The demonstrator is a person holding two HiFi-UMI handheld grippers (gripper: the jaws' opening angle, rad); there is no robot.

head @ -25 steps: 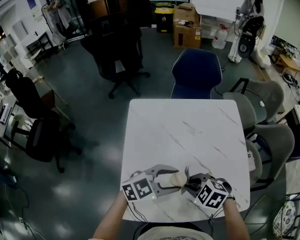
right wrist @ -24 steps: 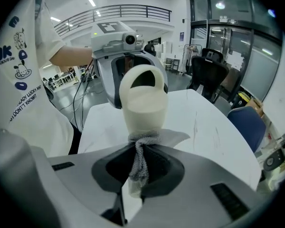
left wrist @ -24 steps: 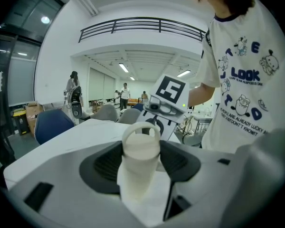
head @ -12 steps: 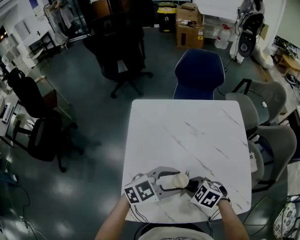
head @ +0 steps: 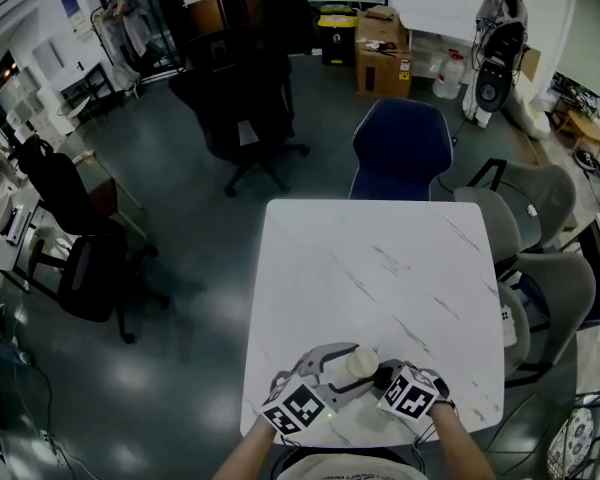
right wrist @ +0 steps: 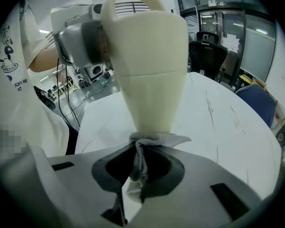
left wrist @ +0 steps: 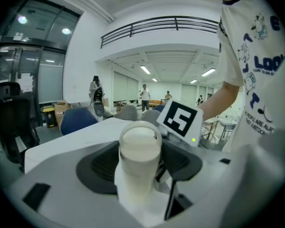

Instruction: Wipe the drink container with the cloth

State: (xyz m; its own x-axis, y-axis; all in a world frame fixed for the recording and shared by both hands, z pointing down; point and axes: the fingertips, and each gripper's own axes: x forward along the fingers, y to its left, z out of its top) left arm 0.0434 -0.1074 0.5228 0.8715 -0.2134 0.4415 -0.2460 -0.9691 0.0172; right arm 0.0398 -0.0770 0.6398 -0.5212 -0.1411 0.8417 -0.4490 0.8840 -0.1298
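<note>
White and smooth with thin grey veins, the square surface stands in a workshop room, a blue padded chair at its far edge. Near its front edge the left gripper clasps the drink container – a cream, matte, tapered cup with a loop handle on its lid. Its jaws have just been opening, yet both dark pads lie against the cup's sides. The right gripper has its jaws closed on a grey knitted cloth – bunched and pressed against the container's narrow end.
</note>
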